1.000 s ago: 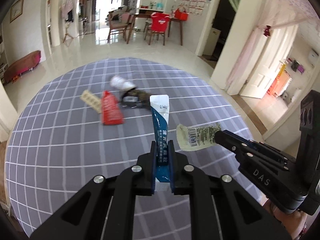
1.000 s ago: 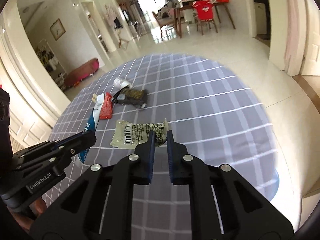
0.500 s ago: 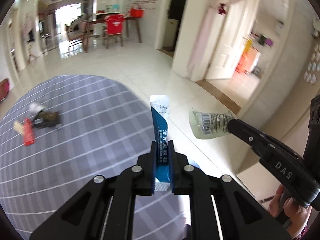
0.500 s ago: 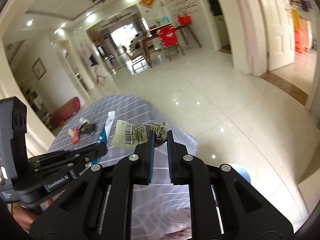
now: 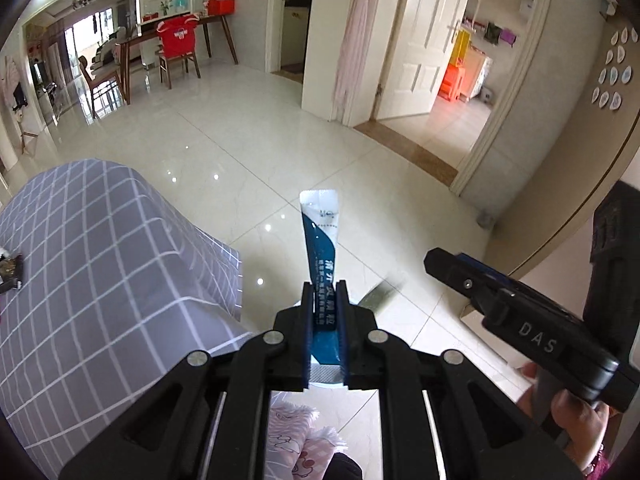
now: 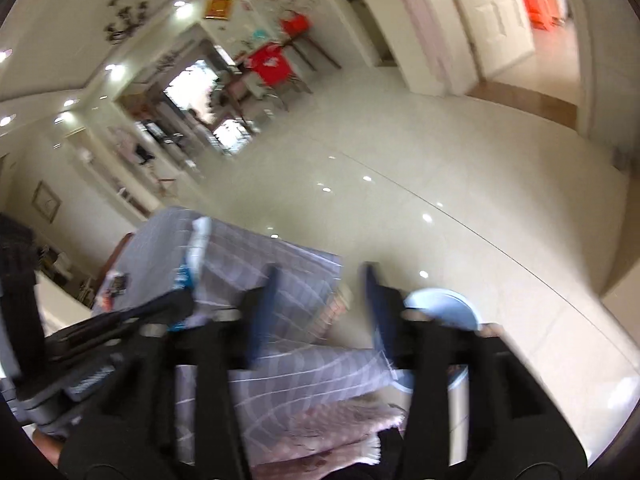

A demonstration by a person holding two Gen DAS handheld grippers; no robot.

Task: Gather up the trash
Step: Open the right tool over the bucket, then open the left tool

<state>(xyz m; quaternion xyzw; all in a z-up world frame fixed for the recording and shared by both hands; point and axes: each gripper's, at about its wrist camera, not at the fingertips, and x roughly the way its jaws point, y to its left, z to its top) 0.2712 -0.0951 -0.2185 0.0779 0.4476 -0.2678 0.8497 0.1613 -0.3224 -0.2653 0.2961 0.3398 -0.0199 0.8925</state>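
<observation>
My left gripper (image 5: 324, 292) is shut on a blue and white sachet (image 5: 322, 232) that stands up between its jaws, held out past the table edge over the floor. A blurred greenish wrapper (image 5: 380, 292) is in mid-air just right of it, below my right gripper (image 5: 434, 258). In the right wrist view my right gripper (image 6: 320, 280) is open and empty, jaws wide apart. A light blue bin (image 6: 444, 308) sits on the floor just right of it. The sachet (image 6: 196, 256) and the left gripper (image 6: 160, 308) show at the left, blurred.
The table with the grey checked cloth (image 5: 80, 264) is at the left, with dark wrappers (image 5: 8, 272) at its far left edge. Glossy white floor tiles (image 5: 240, 148) lie ahead. A dining table with chairs (image 5: 172, 52) stands far back, doorways at right.
Both grippers swung right, off the table and over the floor. My right gripper opened and let go of the greenish wrapper, which is falling. The left gripper still holds the sachet.
</observation>
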